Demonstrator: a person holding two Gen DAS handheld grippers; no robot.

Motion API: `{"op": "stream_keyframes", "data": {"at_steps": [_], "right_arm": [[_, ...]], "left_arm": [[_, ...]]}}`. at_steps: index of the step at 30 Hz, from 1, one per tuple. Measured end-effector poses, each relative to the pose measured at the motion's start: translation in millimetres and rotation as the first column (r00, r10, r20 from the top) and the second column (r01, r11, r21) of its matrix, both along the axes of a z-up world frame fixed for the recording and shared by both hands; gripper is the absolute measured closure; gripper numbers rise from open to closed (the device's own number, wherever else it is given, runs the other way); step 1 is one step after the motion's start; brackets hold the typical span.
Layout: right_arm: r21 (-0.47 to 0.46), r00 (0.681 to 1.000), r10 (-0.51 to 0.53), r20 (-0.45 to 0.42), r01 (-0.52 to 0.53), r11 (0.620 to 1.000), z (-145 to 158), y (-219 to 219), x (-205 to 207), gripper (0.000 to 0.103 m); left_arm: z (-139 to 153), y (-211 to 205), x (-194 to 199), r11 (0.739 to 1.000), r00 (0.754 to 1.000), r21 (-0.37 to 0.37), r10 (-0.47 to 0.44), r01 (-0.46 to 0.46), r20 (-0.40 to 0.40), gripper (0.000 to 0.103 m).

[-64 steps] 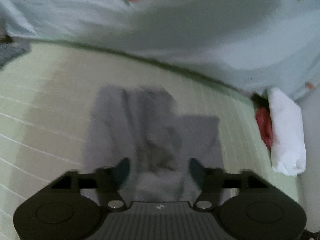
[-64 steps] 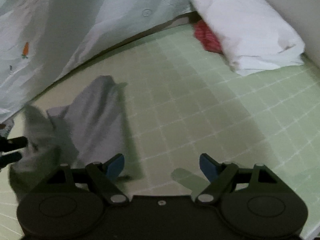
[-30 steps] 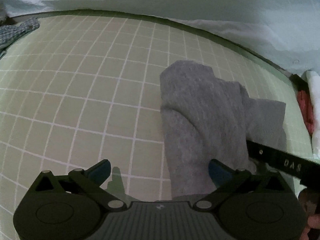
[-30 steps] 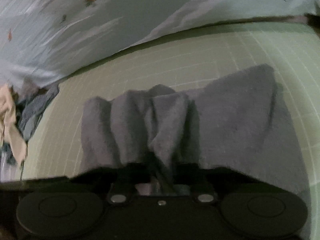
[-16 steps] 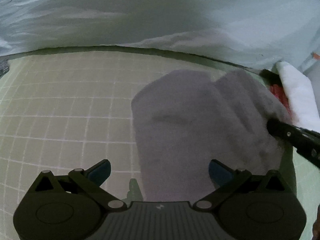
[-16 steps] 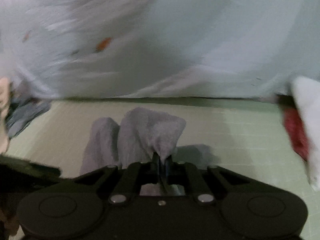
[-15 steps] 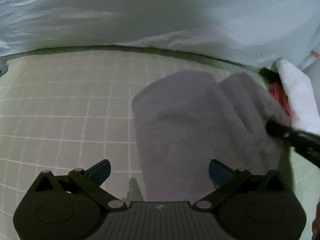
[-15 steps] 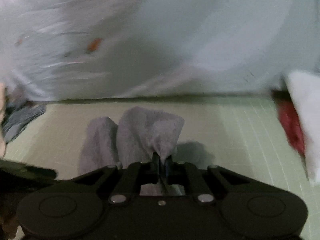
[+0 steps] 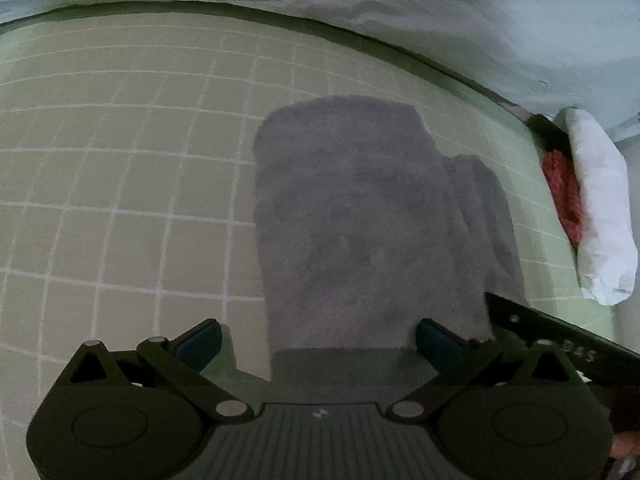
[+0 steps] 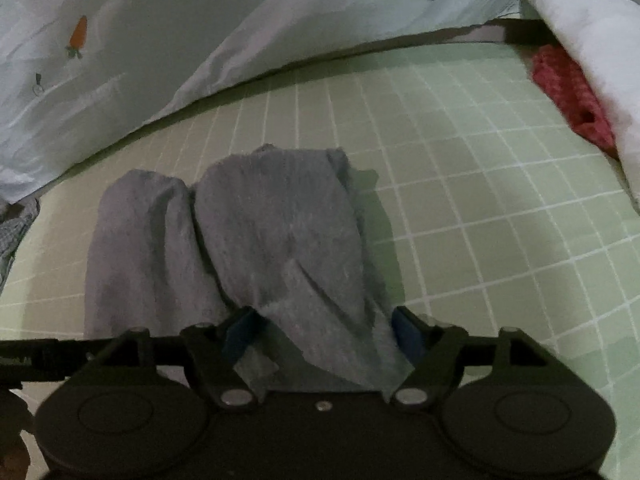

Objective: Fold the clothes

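Observation:
A grey garment (image 9: 360, 232) lies folded on the green gridded mat (image 9: 120, 200). In the left wrist view its near edge reaches between the fingers of my left gripper (image 9: 316, 340), which is open and holds nothing. In the right wrist view the same grey garment (image 10: 272, 232) shows two soft humps, and a loose corner lies between the spread blue pads (image 10: 240, 332) of my right gripper (image 10: 322, 332), which is open. A black bar of the right gripper (image 9: 560, 344) crosses the lower right of the left wrist view.
A white folded bundle (image 9: 604, 216) with a red cloth (image 9: 564, 196) beside it sits at the mat's right edge. A pale blue sheet (image 10: 160, 40) with carrot prints hangs behind the mat. A checked cloth (image 10: 12, 232) shows at the far left.
My right gripper was shut on the lifted grey garment and is now open, with the garment laid down flatter on the mat. My left gripper has stayed open.

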State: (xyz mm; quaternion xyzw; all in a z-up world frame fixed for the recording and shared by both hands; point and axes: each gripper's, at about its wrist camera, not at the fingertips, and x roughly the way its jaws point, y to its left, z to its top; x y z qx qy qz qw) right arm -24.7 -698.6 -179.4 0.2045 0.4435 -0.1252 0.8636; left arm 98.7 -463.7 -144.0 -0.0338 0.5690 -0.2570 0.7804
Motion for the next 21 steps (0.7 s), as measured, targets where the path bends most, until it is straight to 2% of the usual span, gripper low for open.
{"op": "stream_keyframes", "data": {"at_steps": [4,5,7,8,9,11,14,17,21], "right_arm": [[0.01,1.0,-0.015,0.006,0.014,1.0,-6,-1,3,0.021],[0.012,1.0,-0.017,0.01,0.017,1.0,-7,0,3,0.021],[0.026,0.999,-0.023,0.022,0.023,0.999,-7,1,2,0.034],[0.041,0.999,-0.028,0.029,0.027,0.999,-6,1,0,0.058],[0.053,0.999,-0.031,0.026,0.03,0.998,-6,2,-1,0.075],[0.038,0.999,-0.023,0.031,0.022,0.999,-2,7,-3,0.08],[0.01,0.996,-0.019,0.084,0.018,1.0,15,18,-15,0.083],[0.001,0.989,-0.012,0.146,0.012,1.0,36,27,-33,0.084],[-0.033,0.984,-0.024,0.174,0.031,0.999,56,42,-62,0.085]], "left_arm": [[2,-5,2,0.999,1.0,-0.035,-0.015,0.015,-0.003,0.009],[2,-6,2,0.998,1.0,-0.054,-0.015,0.015,-0.009,0.015],[2,-8,3,0.998,1.0,-0.068,-0.002,0.001,-0.015,0.022],[3,-9,2,0.998,1.0,-0.066,0.008,-0.009,-0.014,0.027],[4,-9,0,0.998,1.0,-0.06,0.012,-0.013,-0.009,0.035],[9,-9,-3,0.997,1.0,-0.076,0.016,-0.016,-0.002,0.041],[23,-1,-12,0.991,0.999,-0.129,0.032,-0.031,0.009,0.049],[41,4,-29,0.986,0.999,-0.166,0.029,-0.022,0.039,0.051],[59,9,-53,0.977,0.998,-0.214,0.006,0.009,0.07,0.052]]}}
